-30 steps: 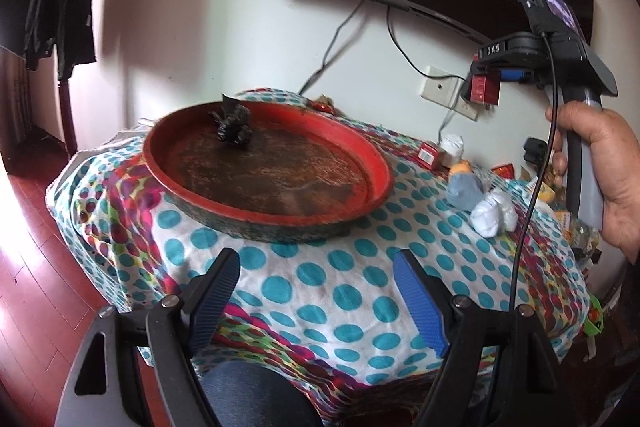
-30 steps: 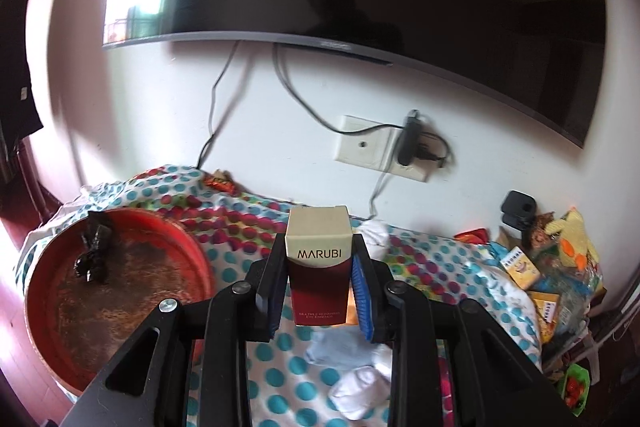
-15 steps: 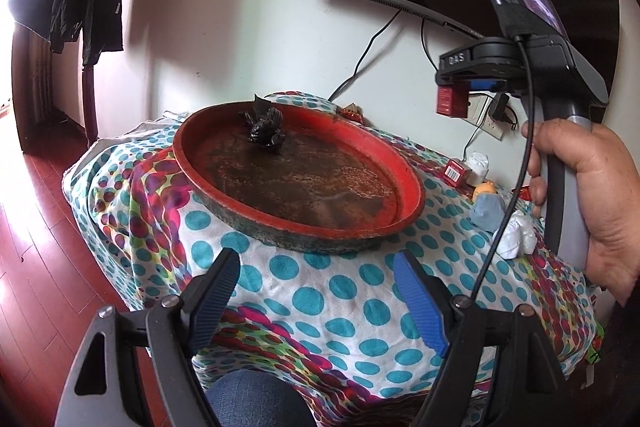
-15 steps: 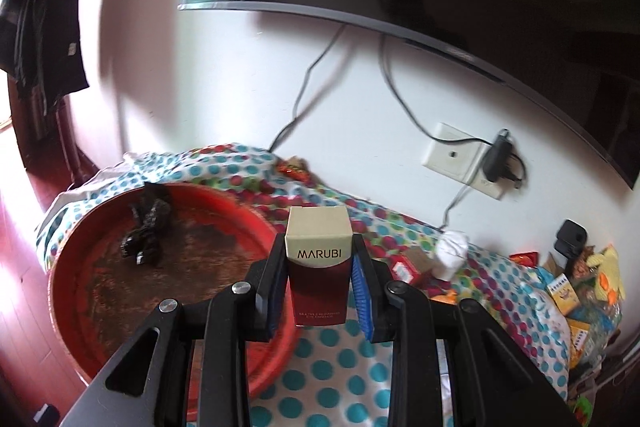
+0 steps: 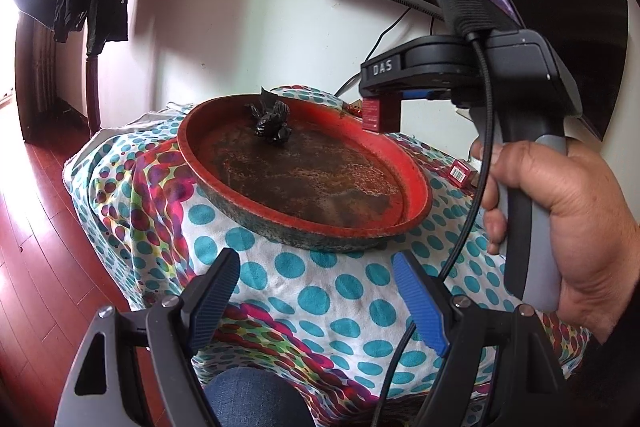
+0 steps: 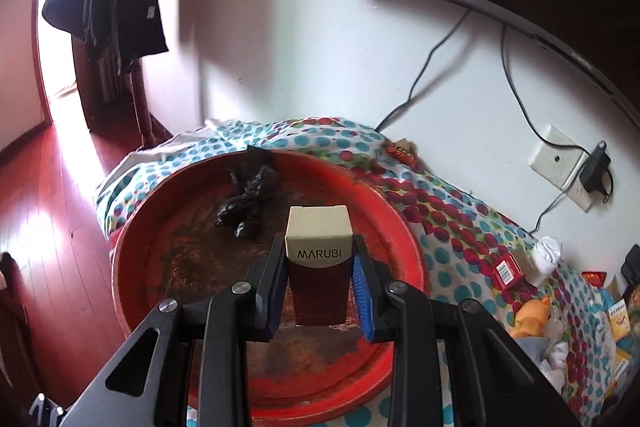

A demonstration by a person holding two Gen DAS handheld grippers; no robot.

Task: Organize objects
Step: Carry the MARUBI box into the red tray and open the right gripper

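Biggest change: the right gripper [image 6: 319, 291] has swung from above the cluttered right end of the table over to the red tray [image 6: 132, 251]. A second ago the tray sat off to the lower left of the right wrist view; now it fills the frame under the jaws. The view has also tilted down and rolled. My read: transport leg is about done, set-down in the tray comes next.

In the left wrist view the right hand [image 5: 568, 227] and its handle now loom large at the right edge; a second ago they were smaller and further off.

Left gripper [image 5: 320, 299] has barely shifted. Jaws wide apart, nothing between them, hovering over the dotted tablecloth [image 5: 312, 291] just short of the tray's near rim.

Right jaws unchanged: clamped narrow on the box [image 6: 319, 267], blue pads pressing both sides.

Box: upright, cream top, dark red body, "MARUBI" across the front, small print lower down unreadable. It hangs above the tray's stained floor, apparently not touching.

Already in the tray: a crumpled black bag [image 6: 248, 203] near the far rim, clear of the box.

More loose items [image 6: 532, 267] still lie on the cloth to the right.
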